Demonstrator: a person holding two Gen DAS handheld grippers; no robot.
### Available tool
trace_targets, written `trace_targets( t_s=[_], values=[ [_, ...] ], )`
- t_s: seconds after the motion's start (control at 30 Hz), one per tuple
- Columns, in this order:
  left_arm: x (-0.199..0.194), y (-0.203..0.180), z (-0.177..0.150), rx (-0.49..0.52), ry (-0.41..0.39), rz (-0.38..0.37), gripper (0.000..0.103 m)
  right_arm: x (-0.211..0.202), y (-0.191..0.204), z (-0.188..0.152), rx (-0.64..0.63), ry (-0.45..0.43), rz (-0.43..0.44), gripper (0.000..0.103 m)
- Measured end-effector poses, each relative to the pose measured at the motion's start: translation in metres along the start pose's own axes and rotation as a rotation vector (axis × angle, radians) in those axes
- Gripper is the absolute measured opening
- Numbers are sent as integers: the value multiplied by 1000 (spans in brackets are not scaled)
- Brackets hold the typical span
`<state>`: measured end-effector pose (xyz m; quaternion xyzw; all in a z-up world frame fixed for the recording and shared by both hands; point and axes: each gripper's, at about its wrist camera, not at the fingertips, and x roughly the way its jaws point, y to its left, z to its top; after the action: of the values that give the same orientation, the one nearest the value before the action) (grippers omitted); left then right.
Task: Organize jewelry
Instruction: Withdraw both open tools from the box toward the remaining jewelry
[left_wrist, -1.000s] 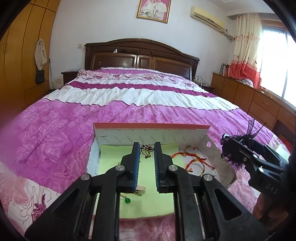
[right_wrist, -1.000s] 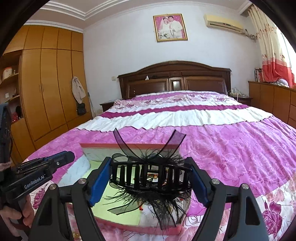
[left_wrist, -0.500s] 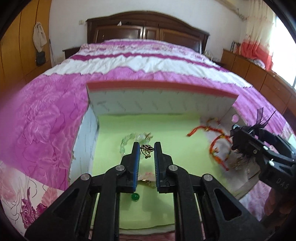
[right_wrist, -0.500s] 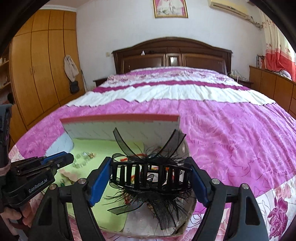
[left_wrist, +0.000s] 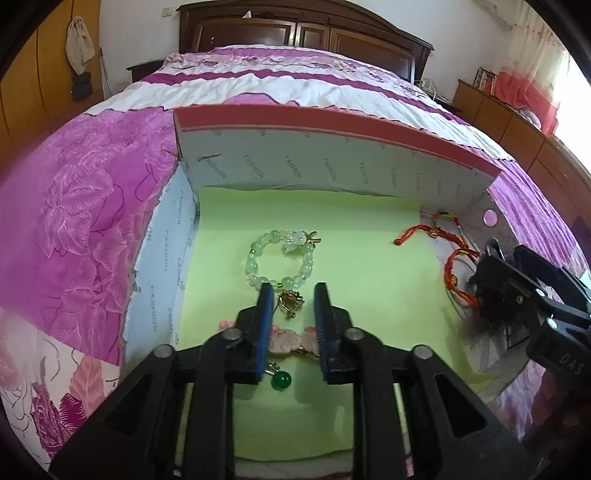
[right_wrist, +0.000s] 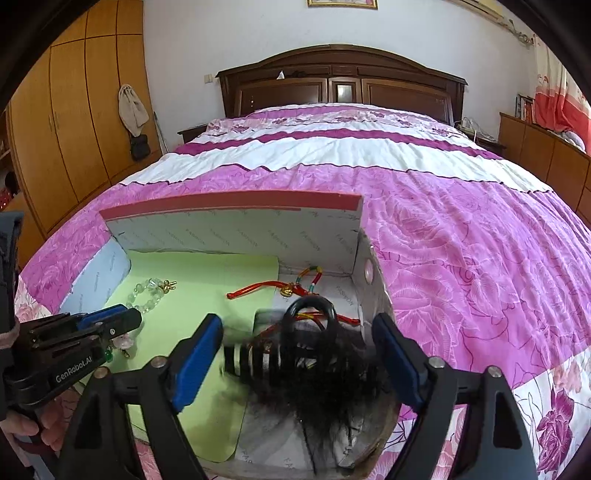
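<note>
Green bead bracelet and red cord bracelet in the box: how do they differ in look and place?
The green bead bracelet is a closed ring of pale, round beads; the red cord bracelet is thin string, lying in an open curve. The green bead bracelet lies wholly on the green paper; the red cord bracelet crosses its right edge onto the bare box floor. Both lie inside the box.

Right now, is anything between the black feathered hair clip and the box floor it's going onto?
Yes. The red cord bracelets lie across the right side of the box, and the hair clip is over them; one red strand shows through its loop.
</note>
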<state>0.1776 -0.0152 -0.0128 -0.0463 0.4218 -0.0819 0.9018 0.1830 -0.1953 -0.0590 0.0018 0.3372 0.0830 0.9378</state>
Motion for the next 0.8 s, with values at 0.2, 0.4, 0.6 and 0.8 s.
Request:
trace_targets(
  t_s=[0.2,0.4,0.6,0.8],
  values=[
    [-18,-4,3,24,-35,-24,23,-17,-2,2,35,-18,45,88],
    [-47,-2,5,28,-75,-50,24,-48,2,6,50,-71,81,88],
    [-70,0,2,16,-92,-79,26,-82,6,5,55,-112,116,88],
    [-88,-1,-8,18,-90,-98,28,-106,10,-2,52,-122,131,88]
  ],
)
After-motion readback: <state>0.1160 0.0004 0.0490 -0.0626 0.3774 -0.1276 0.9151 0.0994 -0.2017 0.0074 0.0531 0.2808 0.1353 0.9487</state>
